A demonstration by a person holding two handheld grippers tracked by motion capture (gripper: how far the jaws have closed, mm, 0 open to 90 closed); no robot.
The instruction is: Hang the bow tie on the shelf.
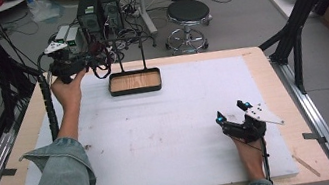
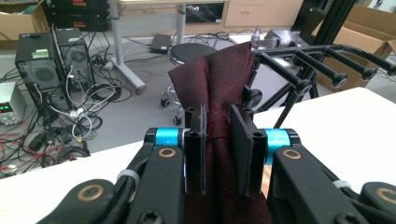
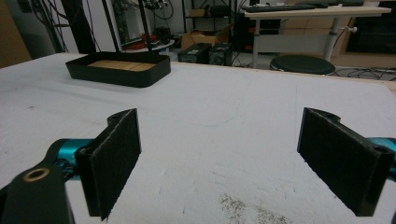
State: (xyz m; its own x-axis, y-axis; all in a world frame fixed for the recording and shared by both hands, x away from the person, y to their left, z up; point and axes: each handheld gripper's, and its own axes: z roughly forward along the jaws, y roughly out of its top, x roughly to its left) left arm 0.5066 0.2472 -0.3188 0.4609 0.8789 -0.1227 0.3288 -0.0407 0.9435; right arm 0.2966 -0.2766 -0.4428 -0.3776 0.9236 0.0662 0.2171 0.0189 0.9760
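Jaws of our left gripper (image 2: 217,149) clamp the dark red cloth (image 2: 219,84) near the rack (image 2: 322,58), probably for hanging, while our right gripper (image 3: 233,163) rests wide apart, empty.

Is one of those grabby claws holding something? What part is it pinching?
Yes. The left gripper pinches a dark red woven cloth where it is bunched narrow, its end fanning out above the jaws. The right gripper is open and holds nothing.

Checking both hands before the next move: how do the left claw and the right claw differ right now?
The left claw is shut on a dark red cloth; the right claw is wide open and holds nothing. The left claw is at the far left edge of the table by the rack; the right claw sits low at the near right. Both have black pads and blue fittings.
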